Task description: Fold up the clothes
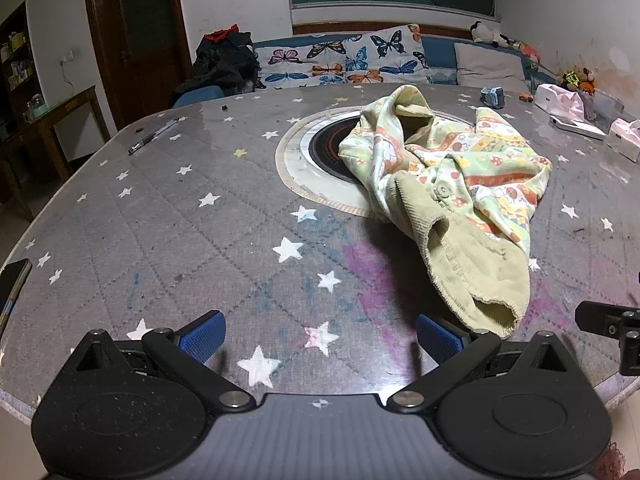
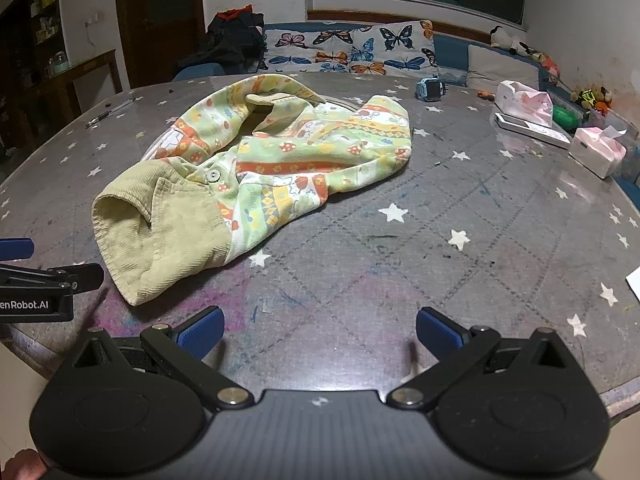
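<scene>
A small child's garment lies crumpled on the round star-patterned table. It is green, orange and white patterned, with an olive ribbed cuff pointing toward me. In the right wrist view the garment sits ahead and left, its cuff nearest. My left gripper is open over the table's near edge, its right pad close beside the cuff's end. My right gripper is open and holds nothing, to the right of the cuff. Part of the left gripper shows at the right wrist view's left edge.
A pen lies at the far left. A blue watch, tissue packs, a white box and another tissue pack crowd the far right. A dark phone lies at the left edge. A round inlay lies under the garment.
</scene>
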Motion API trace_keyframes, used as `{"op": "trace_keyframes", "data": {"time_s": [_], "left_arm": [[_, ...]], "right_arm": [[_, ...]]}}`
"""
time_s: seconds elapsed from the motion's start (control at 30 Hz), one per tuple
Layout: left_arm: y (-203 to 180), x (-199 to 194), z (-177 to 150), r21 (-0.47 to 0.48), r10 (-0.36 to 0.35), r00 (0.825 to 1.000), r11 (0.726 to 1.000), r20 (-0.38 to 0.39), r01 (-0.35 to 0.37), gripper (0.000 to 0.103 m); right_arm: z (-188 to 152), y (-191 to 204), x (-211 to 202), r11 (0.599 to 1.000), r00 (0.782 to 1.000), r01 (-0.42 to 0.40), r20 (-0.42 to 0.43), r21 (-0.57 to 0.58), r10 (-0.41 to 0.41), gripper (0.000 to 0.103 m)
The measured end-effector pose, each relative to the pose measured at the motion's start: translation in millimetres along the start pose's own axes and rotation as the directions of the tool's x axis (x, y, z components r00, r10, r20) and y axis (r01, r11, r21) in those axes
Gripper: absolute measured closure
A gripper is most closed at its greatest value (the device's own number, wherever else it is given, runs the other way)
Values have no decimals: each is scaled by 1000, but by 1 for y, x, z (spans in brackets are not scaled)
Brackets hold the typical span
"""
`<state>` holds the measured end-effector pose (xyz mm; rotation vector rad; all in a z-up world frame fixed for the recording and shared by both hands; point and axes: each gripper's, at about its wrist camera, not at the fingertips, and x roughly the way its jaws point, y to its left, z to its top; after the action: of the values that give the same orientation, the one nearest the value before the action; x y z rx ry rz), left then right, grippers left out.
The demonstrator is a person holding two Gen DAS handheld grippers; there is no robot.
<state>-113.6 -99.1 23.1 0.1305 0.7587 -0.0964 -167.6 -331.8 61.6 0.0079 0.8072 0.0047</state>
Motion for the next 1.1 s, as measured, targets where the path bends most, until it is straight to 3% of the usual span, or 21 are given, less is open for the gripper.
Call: {"op": "trace_keyframes", "data": {"time_s": [1.1], "left_arm": [[-1, 5, 9, 4, 0, 1000, 1000, -4, 0, 0]], "right_arm": [[8, 6, 7, 1000, 1000, -18, -13, -14, 17, 0]]}}
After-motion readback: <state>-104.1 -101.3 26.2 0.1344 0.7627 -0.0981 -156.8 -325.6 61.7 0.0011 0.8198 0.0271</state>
